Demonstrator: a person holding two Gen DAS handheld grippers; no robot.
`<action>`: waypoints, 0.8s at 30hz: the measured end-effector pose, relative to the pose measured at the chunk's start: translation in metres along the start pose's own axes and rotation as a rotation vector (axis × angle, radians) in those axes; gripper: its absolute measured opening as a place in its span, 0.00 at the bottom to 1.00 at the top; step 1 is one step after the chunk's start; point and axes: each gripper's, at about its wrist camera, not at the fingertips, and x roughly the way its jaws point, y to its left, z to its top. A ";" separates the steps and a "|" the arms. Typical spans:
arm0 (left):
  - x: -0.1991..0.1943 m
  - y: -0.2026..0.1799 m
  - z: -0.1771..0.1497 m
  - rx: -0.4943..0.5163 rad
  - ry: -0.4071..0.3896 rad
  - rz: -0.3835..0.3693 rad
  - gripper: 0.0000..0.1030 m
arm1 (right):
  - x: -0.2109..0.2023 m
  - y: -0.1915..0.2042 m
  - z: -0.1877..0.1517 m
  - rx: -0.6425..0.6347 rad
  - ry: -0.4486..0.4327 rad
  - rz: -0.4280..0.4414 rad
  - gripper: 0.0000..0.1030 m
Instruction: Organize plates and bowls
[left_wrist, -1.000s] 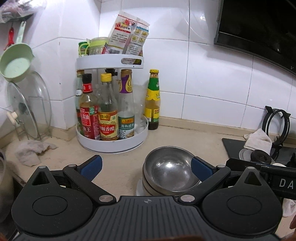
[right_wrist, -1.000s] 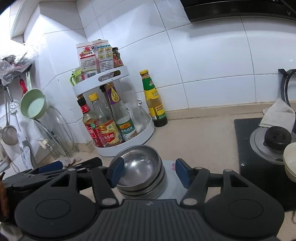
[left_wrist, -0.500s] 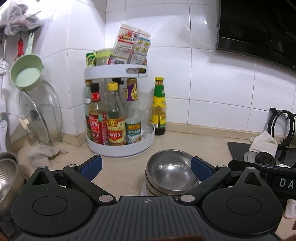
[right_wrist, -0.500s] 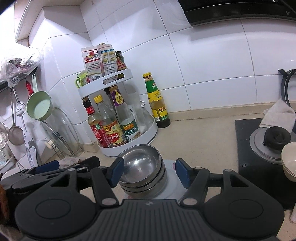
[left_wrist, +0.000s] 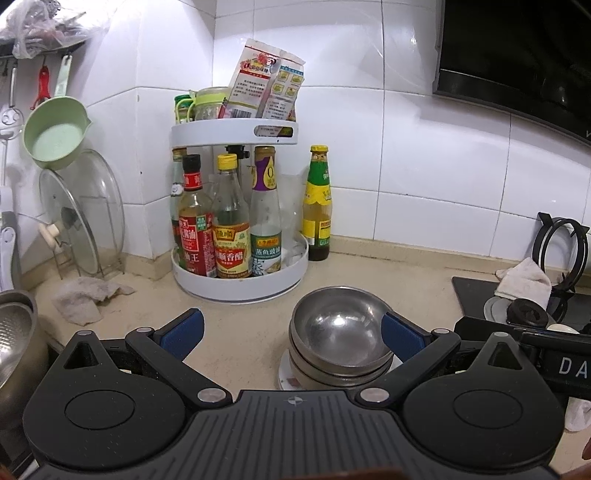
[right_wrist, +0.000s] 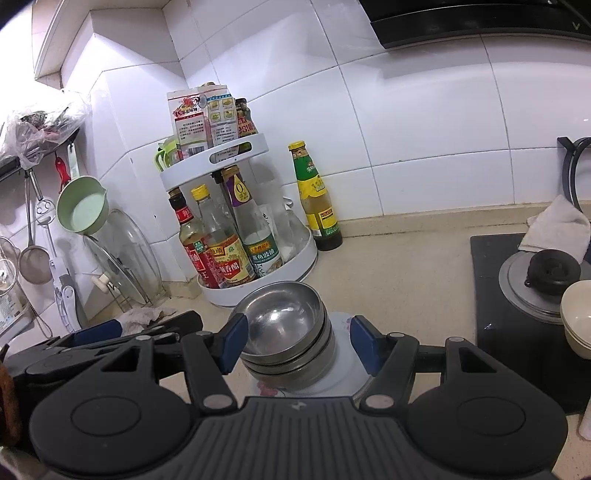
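Observation:
A stack of steel bowls (left_wrist: 338, 334) (right_wrist: 286, 330) sits on a white flowered plate (right_wrist: 341, 373) (left_wrist: 286, 373) on the counter. My left gripper (left_wrist: 291, 332) is open and empty; the stack lies toward its right finger. My right gripper (right_wrist: 299, 341) is open and empty, its fingers on either side of the stack without touching it. Cream bowls (right_wrist: 578, 319) stand on the stove at the right edge.
A two-tier white rack of sauce bottles (left_wrist: 240, 229) (right_wrist: 236, 236) stands behind the stack, a green-capped bottle (left_wrist: 317, 206) beside it. A glass lid in a wire rack (left_wrist: 81, 218) and a rag (left_wrist: 86, 297) are on the left. The black stove (right_wrist: 517, 295) with a cloth is on the right.
Both views have drawn back and risen a little, so the bowls and rack sit lower and farther. Both grippers stay open; the bowl stack has not moved.

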 end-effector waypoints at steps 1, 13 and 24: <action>0.000 0.000 -0.001 0.000 0.005 -0.001 1.00 | -0.001 0.000 -0.001 -0.003 0.003 -0.002 0.57; 0.009 -0.004 -0.026 -0.013 0.163 0.002 1.00 | 0.008 -0.014 -0.022 0.024 0.157 0.003 0.57; 0.011 -0.011 -0.039 -0.013 0.213 0.002 1.00 | 0.005 -0.022 -0.032 0.028 0.198 0.000 0.57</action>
